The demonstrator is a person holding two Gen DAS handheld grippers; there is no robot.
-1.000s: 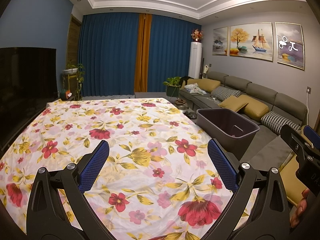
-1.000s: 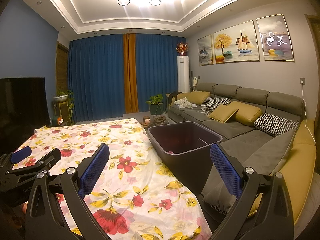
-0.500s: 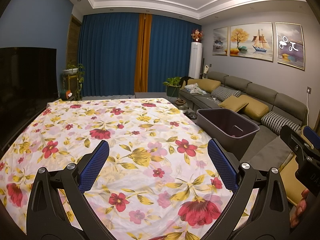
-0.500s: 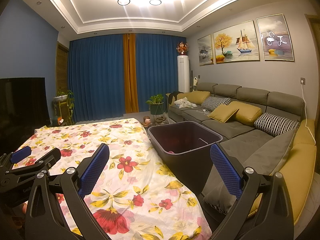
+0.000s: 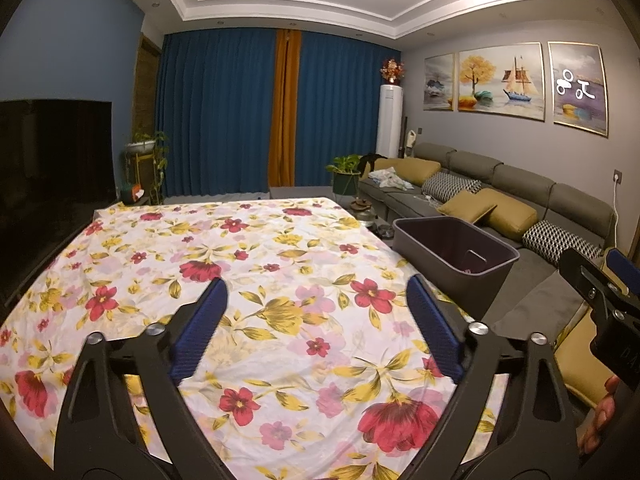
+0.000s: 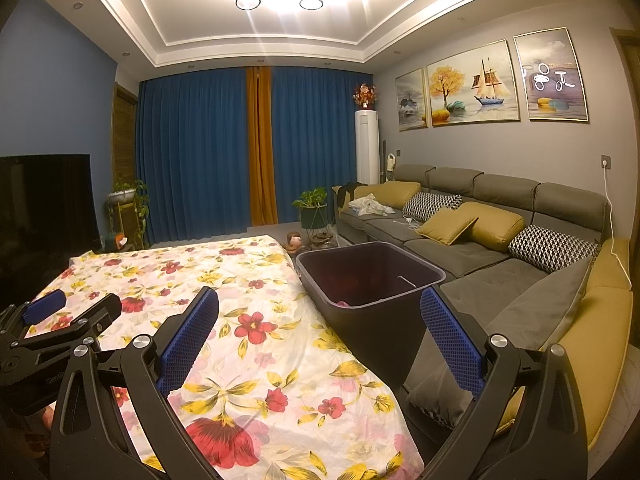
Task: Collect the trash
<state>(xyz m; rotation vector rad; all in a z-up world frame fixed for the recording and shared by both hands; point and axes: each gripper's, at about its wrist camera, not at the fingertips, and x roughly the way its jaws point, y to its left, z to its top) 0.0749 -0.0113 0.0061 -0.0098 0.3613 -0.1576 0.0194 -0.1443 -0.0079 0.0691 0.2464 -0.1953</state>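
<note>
Left wrist view: our left gripper [image 5: 316, 324] hovers over the floral tablecloth [image 5: 256, 264], jaws wide apart and holding nothing. Our right gripper [image 6: 320, 336] is likewise spread and empty. The dark bin [image 6: 372, 276] stands just beside the table's right edge, before the sofa [image 6: 500, 240]; a pink scrap [image 6: 343, 303], possibly trash, lies inside.

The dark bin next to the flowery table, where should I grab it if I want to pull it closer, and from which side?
Probably the bin by its near rim, coming from above with the right gripper. It stands upright and open-topped, its thin lip exposed, and one finger can go inside the wall, one outside.
</note>
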